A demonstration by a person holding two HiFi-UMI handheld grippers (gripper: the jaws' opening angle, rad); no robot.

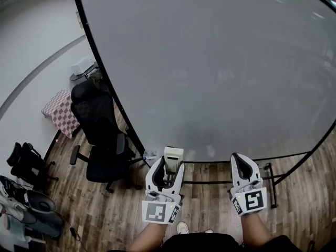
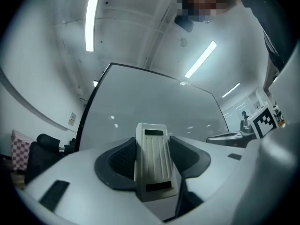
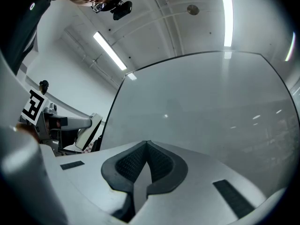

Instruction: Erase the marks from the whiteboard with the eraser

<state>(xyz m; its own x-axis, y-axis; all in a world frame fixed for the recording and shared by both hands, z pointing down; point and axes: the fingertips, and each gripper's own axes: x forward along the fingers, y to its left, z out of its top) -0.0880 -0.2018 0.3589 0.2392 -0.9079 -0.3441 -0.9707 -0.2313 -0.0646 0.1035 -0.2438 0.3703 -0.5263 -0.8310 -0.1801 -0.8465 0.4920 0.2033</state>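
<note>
Eraser (image 1: 173,154) clamped in left claw (image 1: 166,169), right claw (image 3: 147,146) clenched empty; pressing the whiteboard (image 1: 210,62) might twist it loose.

Wood-plank floor (image 1: 105,214), black office chair (image 1: 100,135), checked-cloth table (image 1: 59,112) by white wall (image 1: 31,41), ceiling strip lights (image 2: 92,22).
</note>
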